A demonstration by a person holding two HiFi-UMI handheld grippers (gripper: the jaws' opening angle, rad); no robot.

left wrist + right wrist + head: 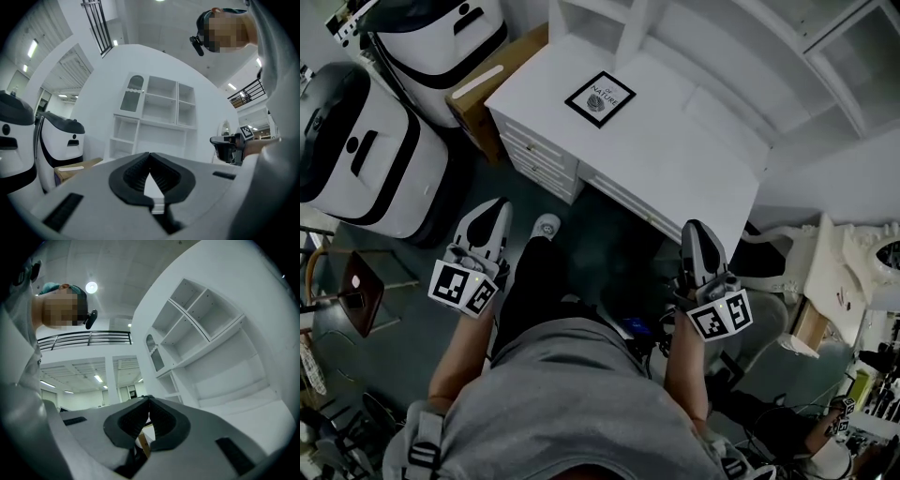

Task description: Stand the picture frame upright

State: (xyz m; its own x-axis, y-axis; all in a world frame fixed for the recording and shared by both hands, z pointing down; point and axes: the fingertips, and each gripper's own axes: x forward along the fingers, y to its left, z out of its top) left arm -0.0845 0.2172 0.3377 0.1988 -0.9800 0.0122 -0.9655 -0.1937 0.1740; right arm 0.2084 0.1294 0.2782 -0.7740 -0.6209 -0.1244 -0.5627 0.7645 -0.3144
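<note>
Picture frame (600, 98), one, flat on desk (675, 155), left claw (495, 211), right claw (697, 231), both closed

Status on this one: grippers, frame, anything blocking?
Left gripper and right gripper both shut, empty, short of the desk. Picture frame flat on desk, untouched. Nothing between them and it.
</note>
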